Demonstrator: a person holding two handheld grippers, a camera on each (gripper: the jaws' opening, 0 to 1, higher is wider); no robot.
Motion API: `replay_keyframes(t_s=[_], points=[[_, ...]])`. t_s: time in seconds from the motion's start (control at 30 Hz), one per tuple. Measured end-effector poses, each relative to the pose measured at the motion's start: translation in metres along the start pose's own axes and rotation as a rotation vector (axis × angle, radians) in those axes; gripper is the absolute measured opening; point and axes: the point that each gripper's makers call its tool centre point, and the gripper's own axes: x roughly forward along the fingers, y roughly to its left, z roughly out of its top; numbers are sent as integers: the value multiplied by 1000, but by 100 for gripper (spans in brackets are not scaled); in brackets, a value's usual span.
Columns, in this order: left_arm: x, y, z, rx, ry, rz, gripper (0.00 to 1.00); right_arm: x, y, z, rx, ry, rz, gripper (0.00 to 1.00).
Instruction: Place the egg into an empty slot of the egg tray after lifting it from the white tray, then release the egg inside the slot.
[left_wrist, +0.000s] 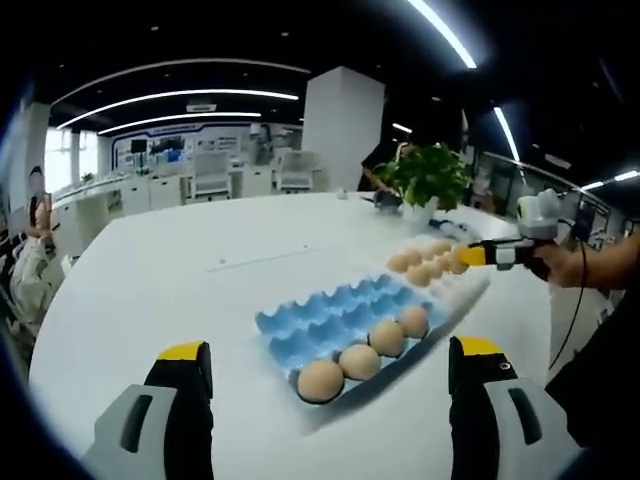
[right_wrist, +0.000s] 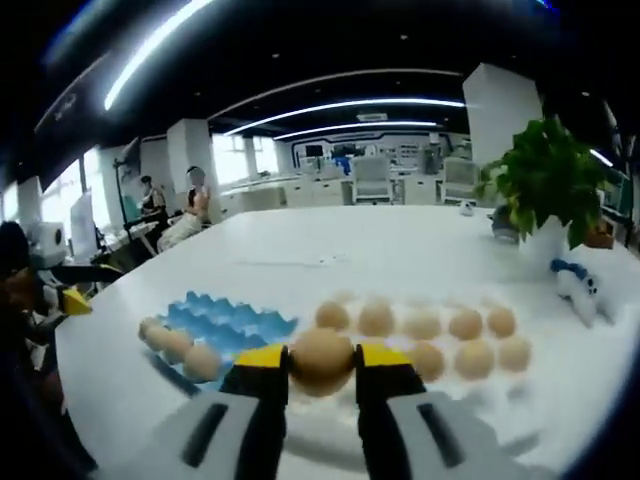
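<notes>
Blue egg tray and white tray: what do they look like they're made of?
The blue tray looks like moulded paper pulp: matte, no glare, soft-edged peaked cups, though thin plastic can't be ruled out. The white tray is blurred; its pale, even surface with faint rounded cups suggests foam or plastic, but that stays open. The egg in the right hand-held gripper has a matte tan shell.

A tan egg (right_wrist: 321, 359) sat clamped between the yellow-tipped jaws of the right gripper (right_wrist: 322, 362), held above the white tray (right_wrist: 520, 395), where nine more eggs lay in two rows. Just beside it, the blue egg tray (left_wrist: 330, 318) lay flat on the table, four eggs filling its near row, its other slots empty
</notes>
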Motion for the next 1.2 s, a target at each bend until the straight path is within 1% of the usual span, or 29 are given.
replay_keyframes(t_s=[0.03, 0.13, 0.27, 0.37, 0.43, 0.63, 0.7, 0.93, 1.2], points=[[0, 0, 0, 1, 1, -1, 96, 3, 1, -3, 4, 5, 16, 25], [0, 0, 0, -3, 0, 0, 95, 12, 19, -7, 9, 13, 63, 25], [-1, 0, 2, -5, -6, -3, 95, 23, 39, -19, -17, 44, 118, 25], [-1, 0, 3, -6, -14, -3, 95, 27, 46, -27, -52, 64, 142, 25], [-2, 1, 4, -15, -14, -4, 95, 29, 49, -29, -42, 68, 153, 25], [-1, -1, 4, -21, -15, -13, 95, 36, 54, -38, -83, 92, 176, 25], [0, -2, 4, -29, -12, -14, 94, 37, 54, -41, -100, 103, 174, 25], [-1, -2, 4, -25, -14, -14, 94, 39, 58, -49, -128, 132, 200, 26], [-1, -3, 4, -34, -12, -15, 94, 42, 60, -52, -141, 135, 209, 26]])
